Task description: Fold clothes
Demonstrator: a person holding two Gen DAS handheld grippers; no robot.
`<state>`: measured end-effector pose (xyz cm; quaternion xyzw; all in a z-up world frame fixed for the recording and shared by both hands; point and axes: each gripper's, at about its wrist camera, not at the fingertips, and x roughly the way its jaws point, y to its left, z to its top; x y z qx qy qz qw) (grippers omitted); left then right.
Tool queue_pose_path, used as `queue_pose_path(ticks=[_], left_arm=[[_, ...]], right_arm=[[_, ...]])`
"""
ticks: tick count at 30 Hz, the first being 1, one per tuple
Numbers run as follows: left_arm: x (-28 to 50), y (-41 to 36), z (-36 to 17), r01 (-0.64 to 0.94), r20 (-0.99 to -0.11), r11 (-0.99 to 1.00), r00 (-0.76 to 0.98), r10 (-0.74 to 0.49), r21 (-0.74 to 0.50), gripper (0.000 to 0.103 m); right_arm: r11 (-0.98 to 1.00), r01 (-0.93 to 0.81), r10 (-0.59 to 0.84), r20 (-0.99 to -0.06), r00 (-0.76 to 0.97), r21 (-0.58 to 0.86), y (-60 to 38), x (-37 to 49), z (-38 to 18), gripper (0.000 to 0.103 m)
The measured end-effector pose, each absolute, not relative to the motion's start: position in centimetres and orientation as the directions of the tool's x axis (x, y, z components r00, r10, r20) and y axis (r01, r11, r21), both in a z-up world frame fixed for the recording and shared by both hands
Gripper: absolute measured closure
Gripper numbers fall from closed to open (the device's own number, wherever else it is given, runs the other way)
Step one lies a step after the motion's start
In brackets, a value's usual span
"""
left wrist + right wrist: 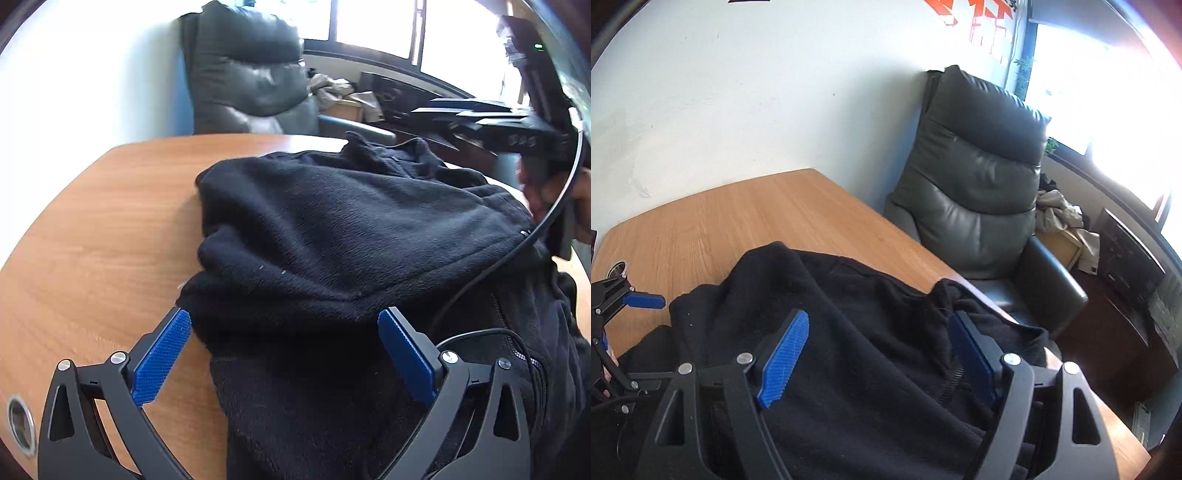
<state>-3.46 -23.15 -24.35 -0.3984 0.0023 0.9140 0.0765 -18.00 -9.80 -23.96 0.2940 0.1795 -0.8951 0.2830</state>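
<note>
A black fleece jacket (332, 229) lies bunched on the wooden table (99, 229), a sleeve fold on top and its zipper at the right. My left gripper (284, 325) is open, its blue pads (162, 354) on either side of the jacket's near fold, holding nothing. My right gripper (879, 332) is open and empty just above the jacket (857, 314). The right gripper also shows at the far right of the left wrist view (480, 122), held by a hand. The left gripper shows at the left edge of the right wrist view (639, 299).
A grey leather armchair (979, 192) stands at the table's far end by the white wall. A round metal grommet (20, 424) sits in the table (738, 221) near my left gripper. A black cable (517, 247) trails over the jacket. Boxes and a dark cabinet (1126, 258) stand under the window.
</note>
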Motion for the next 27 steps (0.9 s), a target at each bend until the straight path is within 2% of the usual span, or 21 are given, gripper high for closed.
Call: queue_pose_path(ticks=[5,8,13,18,22,27], left_arm=[[-4.3,-24.0,-23.9,-0.144,-0.708,-0.989,-0.695,0.126,-0.035,0.0],[-4.6,-25.4,-23.4,-0.157,-0.691,-0.988,-0.715,0.106,0.01,0.0],[-7.5,-26.5,-25.0,-0.411,-0.763,-0.911,-0.601,0.238,0.04,0.0],[-6.8,-26.3,-24.6,-0.647,-0.808,-0.759,-0.484,0.336,0.072,0.0],[-5.8,-25.5,-25.7,-0.722,-0.85,-0.685,-0.42,0.317,0.101,0.0],[-6.8,-25.7,-26.0,-0.719,-0.838,-0.69,-0.422,0.346,0.077,0.0]], right_arm=[[-0.822,0.561,-0.382,-0.642,-0.665,-0.092,-9.4,-17.8,-26.7,0.022],[-0.837,0.534,-0.339,-0.65,-0.68,-0.122,-8.7,-17.4,-28.0,0.022],[-0.851,0.51,-0.306,-0.667,-0.68,-0.129,-7.0,-16.7,-29.1,0.022],[-0.849,0.51,-0.295,-0.675,-0.676,-0.138,-6.4,-16.1,-29.7,0.022],[-0.847,0.511,-0.288,-0.68,-0.675,-0.149,-6.2,-16.0,-30.3,0.022],[-0.862,0.492,-0.285,-0.692,-0.664,-0.117,-6.0,-16.2,-31.0,0.022]])
